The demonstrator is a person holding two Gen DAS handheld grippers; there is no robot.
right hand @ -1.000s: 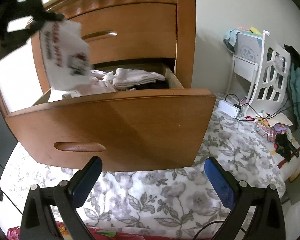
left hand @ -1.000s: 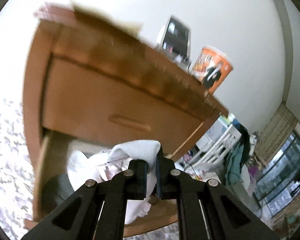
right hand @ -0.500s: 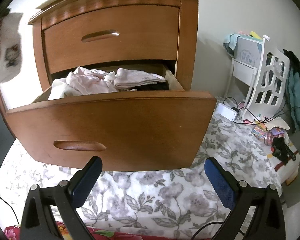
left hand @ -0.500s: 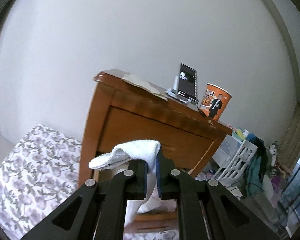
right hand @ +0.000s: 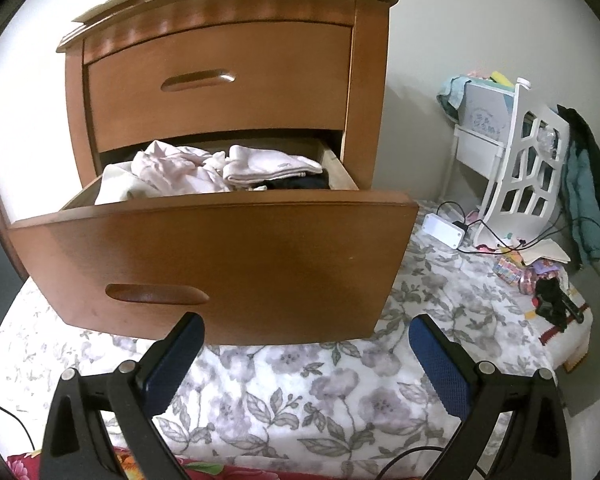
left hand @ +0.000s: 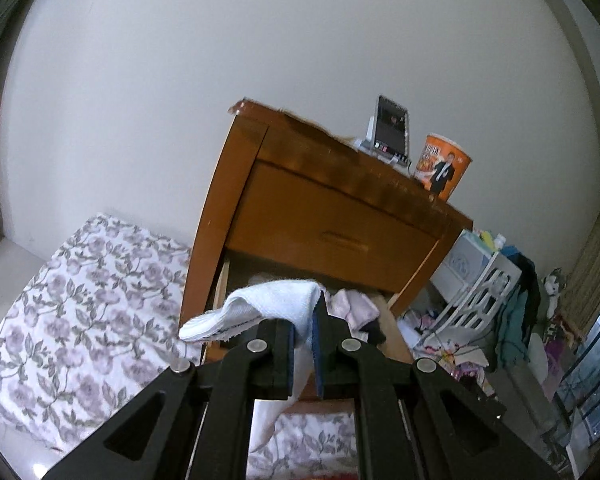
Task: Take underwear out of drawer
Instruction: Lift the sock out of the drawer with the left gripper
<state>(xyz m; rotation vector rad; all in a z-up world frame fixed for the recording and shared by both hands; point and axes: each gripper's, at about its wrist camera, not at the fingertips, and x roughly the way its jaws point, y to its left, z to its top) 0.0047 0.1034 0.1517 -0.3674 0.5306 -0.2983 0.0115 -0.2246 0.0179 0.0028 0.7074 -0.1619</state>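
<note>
A: A plain white wall point(left hand: 260, 60) backs the room, and a wooden nightstand point(right hand: 228, 12) stands on a cloth printed with grey flowers point(right hand: 300, 392). What sits on top of it?

B: A phone on a stand point(left hand: 390, 130) and an orange printed cup point(left hand: 442, 168). In the right wrist view only their bases show at the top edge; the rest is cut off.

A: And the drawers?

B: The upper drawer point(right hand: 220, 84) is closed. The lower drawer point(right hand: 220, 264) is pulled out, with pale pink clothes point(right hand: 168, 176), a folded white piece point(right hand: 268, 166) and something dark point(right hand: 296, 183) beneath it. What each garment is I cannot tell.

A: Where is the underwear?

B: The left gripper point(left hand: 303, 330) has its jaws pressed together on white underwear point(left hand: 272, 306), out of the drawer and in front of the nightstand. One end droops to the left; the part hanging between the fingers is hidden by the gripper body.

A: The right gripper?

B: The right gripper point(right hand: 306, 360) has its jaws spread wide, nothing between the blue pads point(right hand: 440, 368), low before the drawer front and not touching it.

A: Anything else?

B: To the right, a white rack point(right hand: 528, 168) with clothes and a heap of small things on the floor, too cluttered to name.
</note>
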